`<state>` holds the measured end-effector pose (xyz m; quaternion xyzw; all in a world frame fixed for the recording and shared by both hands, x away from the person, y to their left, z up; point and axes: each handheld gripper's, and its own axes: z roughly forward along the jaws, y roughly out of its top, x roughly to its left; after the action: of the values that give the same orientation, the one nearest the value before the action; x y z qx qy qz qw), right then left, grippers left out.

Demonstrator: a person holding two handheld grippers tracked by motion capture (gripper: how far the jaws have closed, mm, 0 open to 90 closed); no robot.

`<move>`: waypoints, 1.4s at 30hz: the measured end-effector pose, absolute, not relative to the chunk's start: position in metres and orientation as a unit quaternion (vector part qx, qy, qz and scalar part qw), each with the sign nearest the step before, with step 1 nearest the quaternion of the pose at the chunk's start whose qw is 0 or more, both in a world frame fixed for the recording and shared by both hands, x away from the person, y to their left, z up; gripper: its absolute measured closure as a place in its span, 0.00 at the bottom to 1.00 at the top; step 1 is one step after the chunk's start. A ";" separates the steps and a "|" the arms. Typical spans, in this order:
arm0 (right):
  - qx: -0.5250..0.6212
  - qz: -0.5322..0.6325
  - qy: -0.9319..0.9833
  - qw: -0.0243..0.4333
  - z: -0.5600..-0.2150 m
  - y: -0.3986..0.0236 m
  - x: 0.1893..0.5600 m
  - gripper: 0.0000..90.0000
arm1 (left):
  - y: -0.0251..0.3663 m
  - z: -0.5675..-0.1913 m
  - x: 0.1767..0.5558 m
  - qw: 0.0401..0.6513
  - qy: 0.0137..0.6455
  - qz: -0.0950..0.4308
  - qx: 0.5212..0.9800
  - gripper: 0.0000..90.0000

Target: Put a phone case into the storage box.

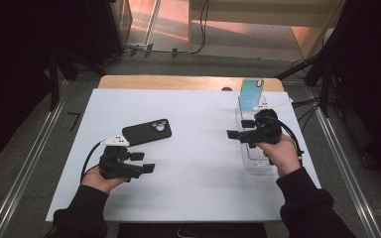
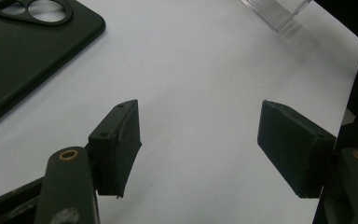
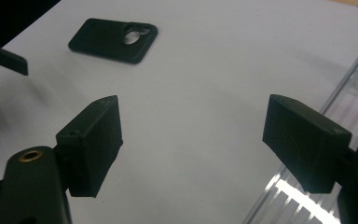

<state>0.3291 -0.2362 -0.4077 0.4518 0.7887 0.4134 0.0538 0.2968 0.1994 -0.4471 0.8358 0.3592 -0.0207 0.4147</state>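
Left claw (image 1: 148, 162) spread and empty near the case (image 1: 147, 132); your right claw (image 1: 234, 129), also spread, faces it.

left tongs (image 1: 148, 162): jaws apart, nothing between | right tongs (image 1: 234, 129): jaws apart, nothing between, pointing left

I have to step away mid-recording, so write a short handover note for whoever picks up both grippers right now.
Left gripper: open, empty, low over the white table sheet, near the black phone case.
Right gripper: open, empty, beside the clear ribbed plastic rack at the table's right.
A teal phone-shaped slab stands upright at the rack's far end.
The black case lies flat with its camera cutout at its far end, untouched.
Done: nothing gripped yet. Left: probably pick up the case; its destination isn't evident.
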 end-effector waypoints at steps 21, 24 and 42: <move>0.386 0.420 0.821 0.001 -0.433 -0.227 0.279 0.30 | 0.200 -0.446 0.297 0.428 0.363 -0.045 0.826 0.33; 0.382 0.417 0.825 0.002 -0.437 -0.226 0.273 0.30 | 0.201 -0.447 0.296 0.430 0.360 -0.053 0.826 0.33; 0.377 0.401 0.835 -0.014 -0.460 -0.231 0.252 0.29 | 0.194 -0.451 0.290 0.433 0.341 -0.047 0.833 0.33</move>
<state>0.2517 -0.2305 -0.4596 0.3768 0.8350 0.4008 -0.0140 0.2905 0.1937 -0.4509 0.8330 0.3410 -0.0466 0.4333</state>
